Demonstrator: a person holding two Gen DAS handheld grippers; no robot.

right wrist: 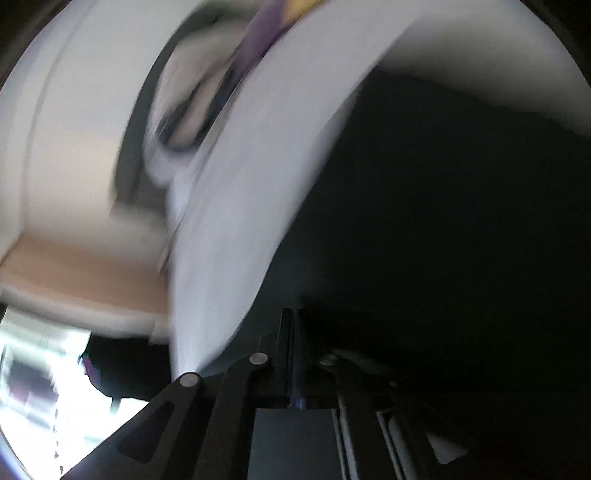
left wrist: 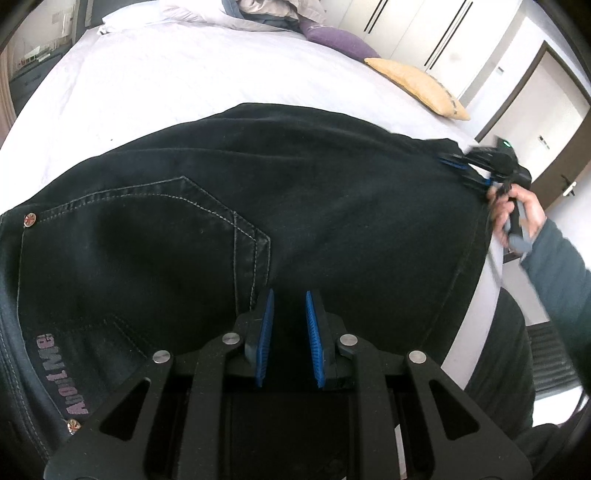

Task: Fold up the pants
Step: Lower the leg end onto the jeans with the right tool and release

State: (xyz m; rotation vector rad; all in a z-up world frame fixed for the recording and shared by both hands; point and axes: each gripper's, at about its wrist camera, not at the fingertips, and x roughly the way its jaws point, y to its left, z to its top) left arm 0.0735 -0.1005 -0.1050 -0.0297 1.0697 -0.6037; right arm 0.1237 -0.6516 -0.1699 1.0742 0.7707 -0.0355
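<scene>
Black jeans (left wrist: 295, 206) lie spread on a white bed (left wrist: 166, 81), back pocket and grey stitching up. My left gripper (left wrist: 290, 306) hovers just over the seat of the jeans, its blue pads (left wrist: 266, 332) a little apart with nothing between them. My right gripper (left wrist: 461, 171) is at the far right edge of the jeans, its blue pads pinched on the fabric edge, a hand behind it. The right wrist view is heavily blurred: dark jeans fabric (right wrist: 443, 221) fills the right side and covers the fingers, which look closed together (right wrist: 291, 332).
A yellow pillow (left wrist: 421, 86) and a purple pillow (left wrist: 338, 38) lie at the far right of the bed. A heap of clothes (left wrist: 273, 11) and a white pillow (left wrist: 155, 16) sit at the head. White wardrobe doors (left wrist: 443, 33) and a door (left wrist: 546, 122) stand beyond.
</scene>
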